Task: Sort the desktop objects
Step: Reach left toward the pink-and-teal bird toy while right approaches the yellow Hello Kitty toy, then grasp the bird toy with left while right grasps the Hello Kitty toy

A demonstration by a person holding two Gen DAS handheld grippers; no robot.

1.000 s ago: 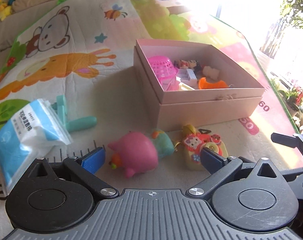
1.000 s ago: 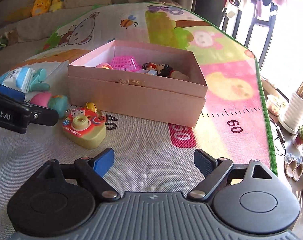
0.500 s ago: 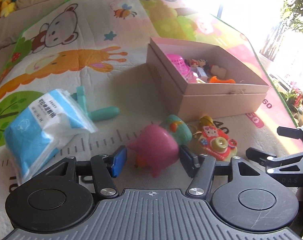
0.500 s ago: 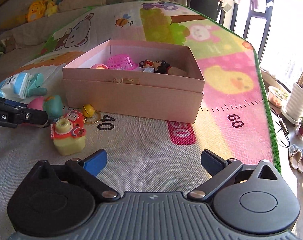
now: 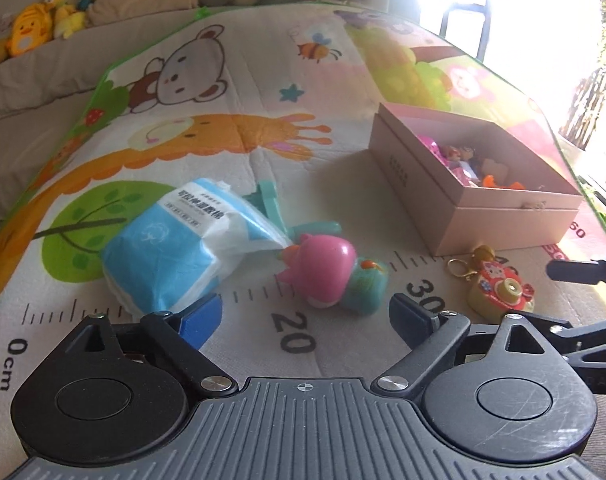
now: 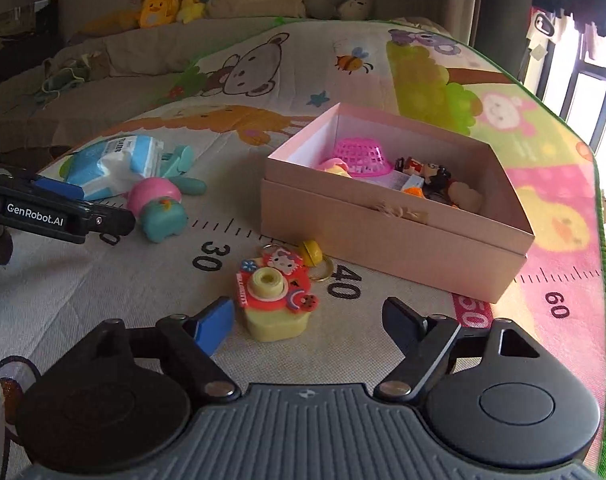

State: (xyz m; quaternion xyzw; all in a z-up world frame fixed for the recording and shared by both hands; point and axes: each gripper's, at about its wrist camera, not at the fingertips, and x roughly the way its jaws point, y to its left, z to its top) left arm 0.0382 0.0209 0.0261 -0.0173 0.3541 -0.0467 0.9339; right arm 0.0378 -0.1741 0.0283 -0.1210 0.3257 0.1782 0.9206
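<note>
We are between pickups: both tongs, the left gripper [image 5: 305, 314] and the right gripper [image 6: 307, 320], stand wide open and hold nothing. The toy camera [image 6: 277, 298] lies just before the right one (beside the pink box [image 6: 391, 236]); next we close on it.

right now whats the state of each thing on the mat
left hand-held gripper: open, empty
right hand-held gripper: open, empty
pink box: lid off, toys inside
toy camera: on mat, outside box
pink and teal toy: lying on its side
blue tissue pack: sealed, on mat
</note>
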